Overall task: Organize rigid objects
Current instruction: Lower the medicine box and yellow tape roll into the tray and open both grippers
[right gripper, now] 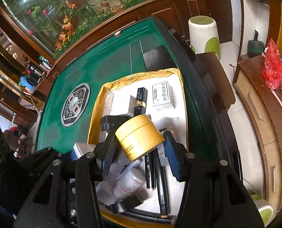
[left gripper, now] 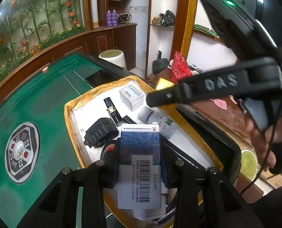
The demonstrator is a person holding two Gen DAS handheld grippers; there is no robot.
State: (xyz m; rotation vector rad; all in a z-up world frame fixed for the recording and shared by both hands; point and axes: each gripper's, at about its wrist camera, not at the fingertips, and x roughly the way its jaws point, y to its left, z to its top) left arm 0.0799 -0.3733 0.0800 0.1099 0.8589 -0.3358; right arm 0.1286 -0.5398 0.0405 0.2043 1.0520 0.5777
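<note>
Right claw point(right gripper: 141, 150) clamped on a tilted gold jar point(right gripper: 140, 136), pads catching only its lower sides (round wall, may roll out). Left claw point(left gripper: 141, 163) gripping a blue-and-white carton point(left gripper: 140, 163). Both held over the crowded gold-lined tray point(right gripper: 97, 117) on the green tabletop point(right gripper: 103, 64); dropped, either would knock the bottles below.

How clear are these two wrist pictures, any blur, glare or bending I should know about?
Left wrist view: the right gripper crossing the frame is motion-blurred, while the blue box in the left gripper is sharp, barcode readable. Right wrist view: the gold jar is crisp, the white bottle below smeared. Both: fisheye bends the green table edges, corners dark.
</note>
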